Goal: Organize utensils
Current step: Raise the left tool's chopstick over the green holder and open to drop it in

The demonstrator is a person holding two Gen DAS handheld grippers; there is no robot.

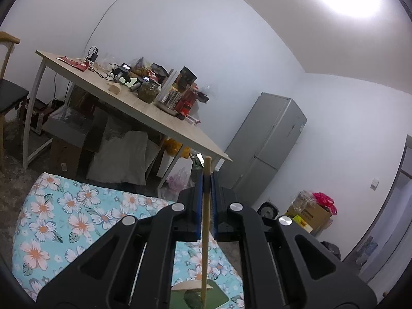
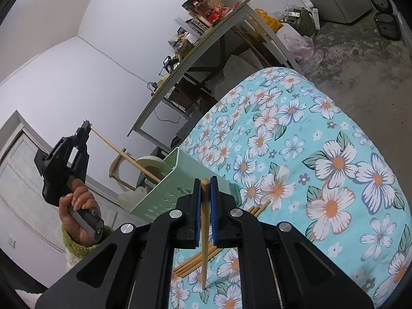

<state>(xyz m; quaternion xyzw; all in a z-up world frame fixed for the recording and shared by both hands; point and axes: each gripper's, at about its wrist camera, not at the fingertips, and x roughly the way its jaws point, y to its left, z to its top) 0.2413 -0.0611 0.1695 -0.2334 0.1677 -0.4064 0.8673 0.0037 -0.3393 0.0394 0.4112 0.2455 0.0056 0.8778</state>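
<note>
My left gripper (image 1: 207, 180) is shut on a wooden chopstick (image 1: 205, 244) that hangs down toward the green utensil holder (image 1: 219, 297) below. The right wrist view shows that left gripper (image 2: 86, 125) raised at the left in a hand, its chopstick (image 2: 123, 154) slanting down, lower end at the green holder's (image 2: 167, 193) rim. My right gripper (image 2: 205, 183) is shut on another chopstick (image 2: 204, 244), whose tip is at the floral cloth (image 2: 322, 180). Several more chopsticks (image 2: 191, 262) lie on the cloth under the right gripper.
A pale round object (image 2: 152, 162) sits behind the holder. Beyond the floral surface stands a wooden table (image 1: 144, 108) crowded with jars and boxes, with bags underneath. A grey fridge (image 1: 267, 144) and cardboard boxes (image 1: 309, 213) stand by the wall. A chair (image 1: 10, 95) is at far left.
</note>
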